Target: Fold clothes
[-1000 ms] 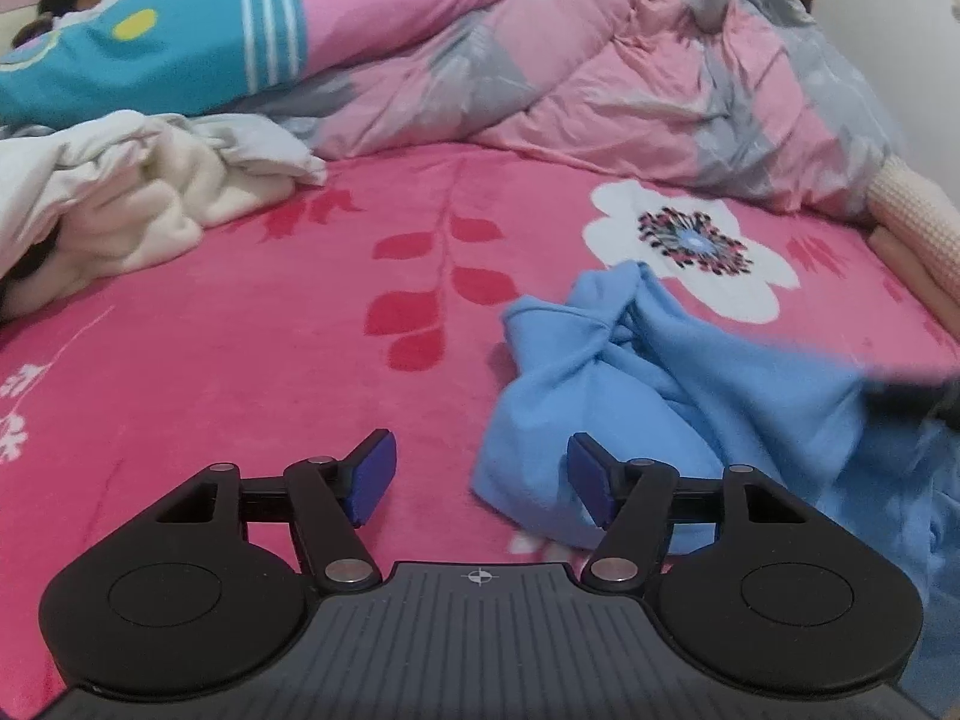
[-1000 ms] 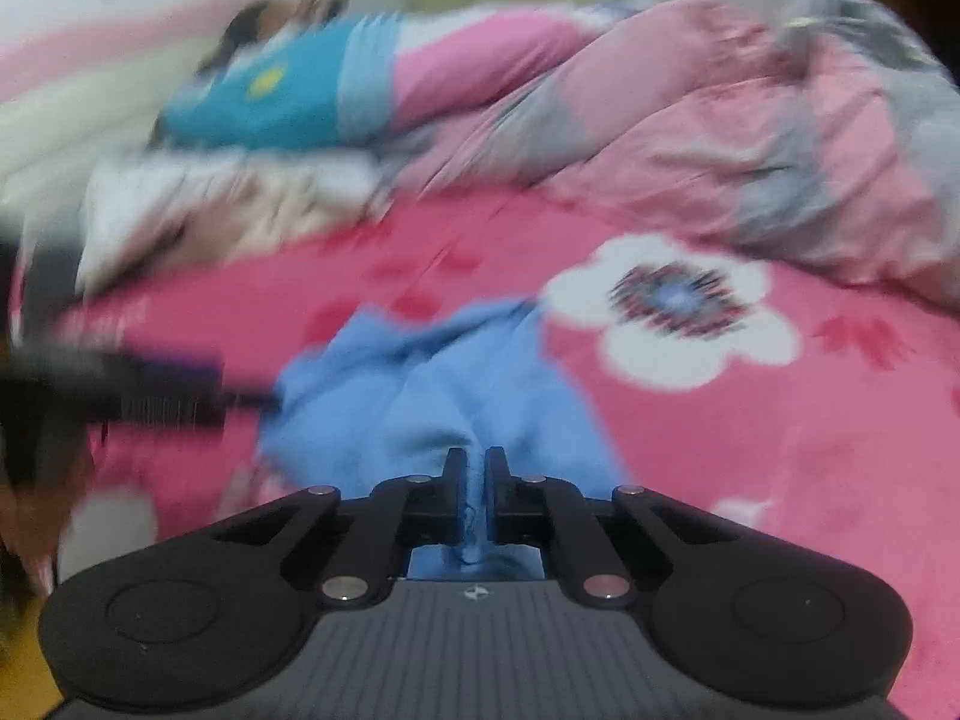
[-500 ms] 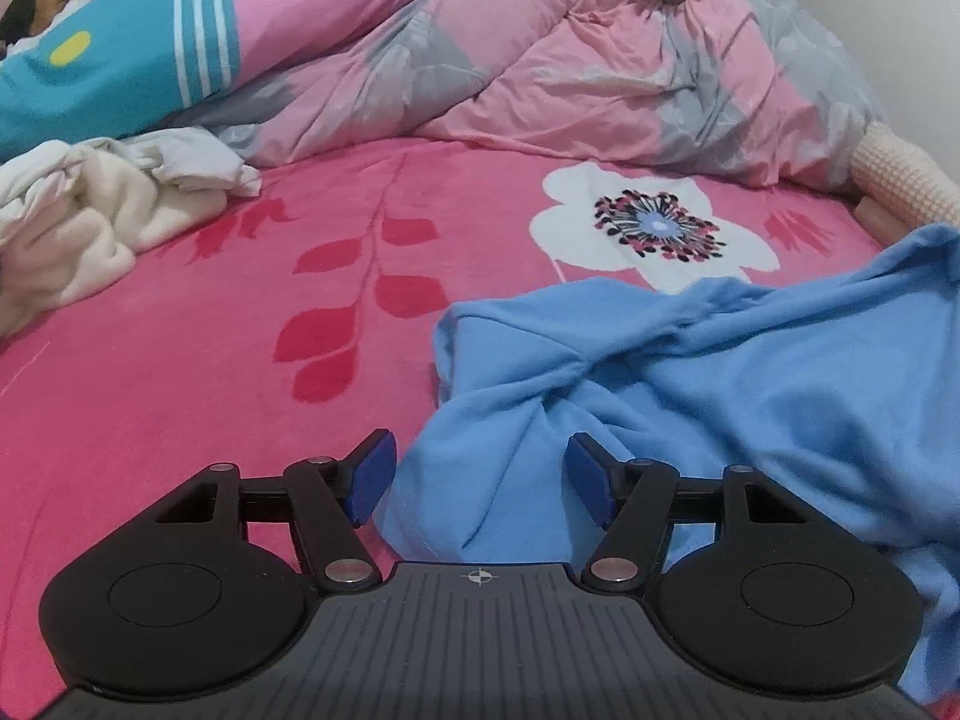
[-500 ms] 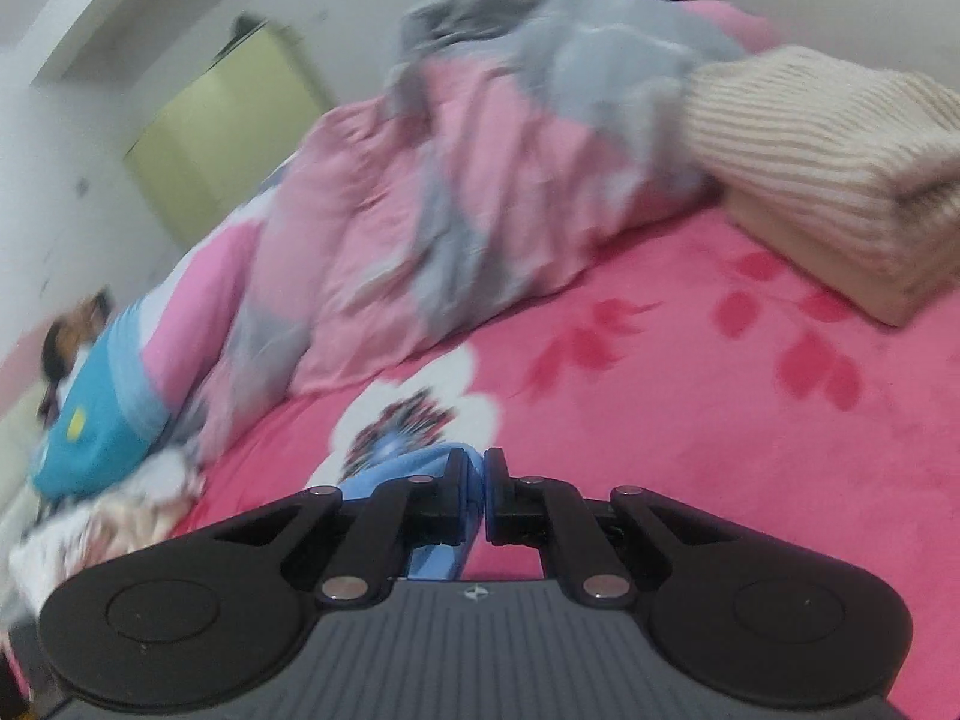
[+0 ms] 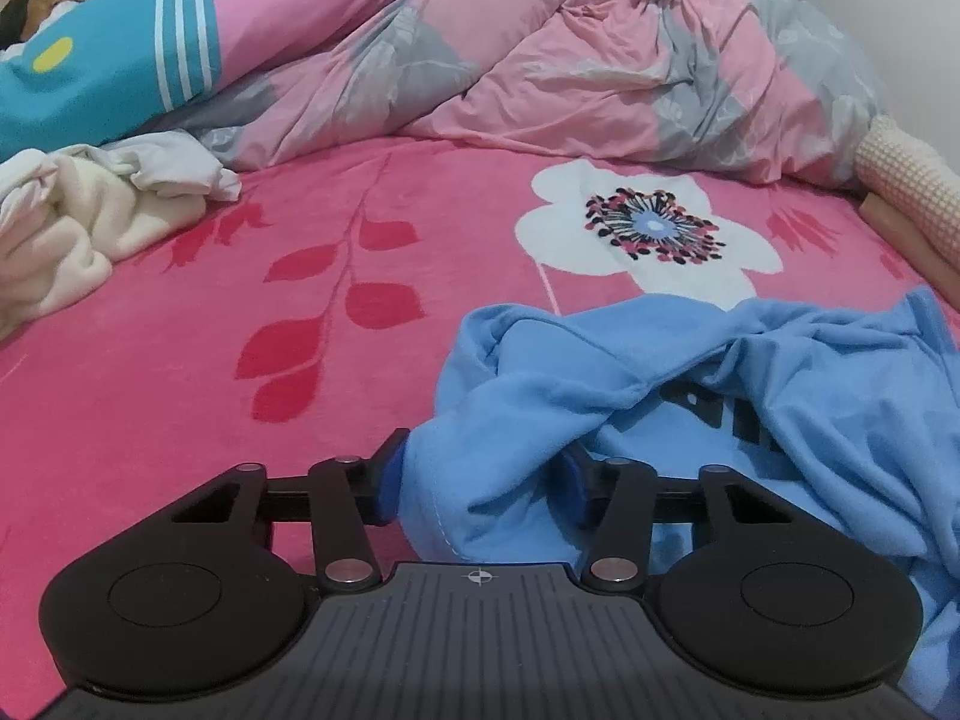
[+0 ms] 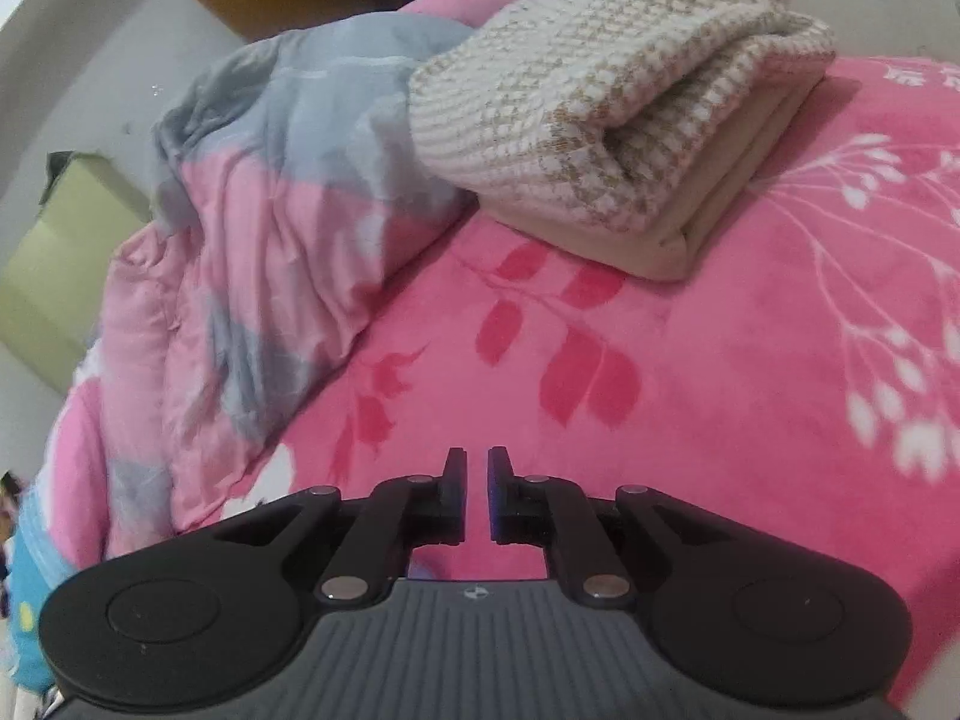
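A crumpled light blue shirt (image 5: pixel 690 396) with dark lettering lies on the pink flowered blanket (image 5: pixel 300 360) in the left wrist view. My left gripper (image 5: pixel 480 483) is at its near left edge. The jaws are closing, a bunched fold of the shirt fills the space between them, and both blue pads touch it. My right gripper (image 6: pixel 477 480) hovers over bare pink blanket (image 6: pixel 720 360). Its jaws are opening, a narrow gap shows, and nothing is between them. The blue shirt is out of sight in the right wrist view.
A folded cream knit sweater (image 6: pixel 600 96) on a beige folded piece lies ahead of the right gripper. A pink and grey quilt (image 5: pixel 600 60) is heaped at the back. Unfolded white and cream clothes (image 5: pixel 72 228) lie at the left. A person (image 5: pixel 36 6) lies far left.
The right gripper swung away to the right, rolled, and let go of the blue shirt. The shirt got spread rightwards. The left gripper moved onto its edge and narrowed around a fold.
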### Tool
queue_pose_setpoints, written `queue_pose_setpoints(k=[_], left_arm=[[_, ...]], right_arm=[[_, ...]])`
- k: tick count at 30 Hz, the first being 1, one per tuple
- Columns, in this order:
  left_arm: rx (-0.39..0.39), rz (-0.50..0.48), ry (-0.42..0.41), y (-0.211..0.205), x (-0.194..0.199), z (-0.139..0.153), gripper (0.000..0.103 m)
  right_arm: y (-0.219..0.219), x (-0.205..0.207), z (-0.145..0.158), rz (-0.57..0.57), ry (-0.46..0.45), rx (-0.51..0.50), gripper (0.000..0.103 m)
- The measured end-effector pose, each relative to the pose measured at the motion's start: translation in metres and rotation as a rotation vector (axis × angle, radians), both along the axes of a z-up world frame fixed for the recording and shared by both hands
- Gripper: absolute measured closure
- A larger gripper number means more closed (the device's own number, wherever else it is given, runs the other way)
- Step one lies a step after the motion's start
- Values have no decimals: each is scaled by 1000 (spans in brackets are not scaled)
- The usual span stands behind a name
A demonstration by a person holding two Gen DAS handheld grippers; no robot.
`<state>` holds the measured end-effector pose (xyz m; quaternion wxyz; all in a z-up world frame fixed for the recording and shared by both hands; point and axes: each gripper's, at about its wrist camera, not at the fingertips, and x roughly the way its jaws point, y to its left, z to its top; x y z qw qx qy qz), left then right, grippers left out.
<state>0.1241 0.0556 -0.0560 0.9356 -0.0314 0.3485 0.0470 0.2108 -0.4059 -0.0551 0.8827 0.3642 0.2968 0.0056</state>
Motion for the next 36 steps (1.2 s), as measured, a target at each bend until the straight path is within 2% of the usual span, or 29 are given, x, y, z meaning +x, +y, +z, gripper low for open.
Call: queue_pose_setpoints(k=[2, 3, 5, 7, 10, 12, 13, 15, 21, 25, 28, 30, 32, 34, 35, 36], left_arm=[[8, -1, -7, -2, 0, -1, 57], [9, -1, -9, -3, 0, -1, 59], [6, -1, -14, -3, -1, -1, 63], [-7, 4, -19, -2, -3, -2, 67], [-30, 19, -30, 0, -8, -2, 76], [-44, 28, -43, 3, -10, -1, 87], [-52, 38, -56, 4, -11, 0, 89], [-57, 44, -81, 8, -11, 6, 93], [-31, 48, -210, 24, -5, 50, 94], [-35, 58, -261, 38, 14, 74, 94], [-42, 73, -270, 45, 29, 80, 94], [-85, 77, -252, 47, 38, 79, 94], [-85, 75, -248, 44, 40, 77, 94], [-82, 72, -246, 41, 40, 75, 94], [-79, 73, -245, 40, 41, 74, 94], [-75, 78, -243, 40, 42, 73, 94]], right_arm=[[12, -23, 9, 93, -22, -8, 68], [23, -35, 14, 155, -23, -10, 53], [44, -59, 23, 280, -24, -13, 45], [69, -82, 25, 409, 6, -7, 28], [113, -116, 26, 573, 48, -22, 25], [136, -131, 26, 612, 45, -75, 20], [147, -137, 26, 624, 42, -115, 19], [162, -144, 25, 629, 38, -172, 19], [192, -158, 25, 625, 4, -320, 17], [198, -171, 33, 651, -74, -331, 14], [212, -171, 29, 678, -90, -375, 11], [223, -171, 25, 696, -98, -422, 11], [232, -170, 19, 691, -116, -490, 14], [233, -166, 15, 683, -117, -483, 41], [232, -163, 13, 679, -115, -463, 48], [228, -162, 14, 670, -116, -434, 63]])
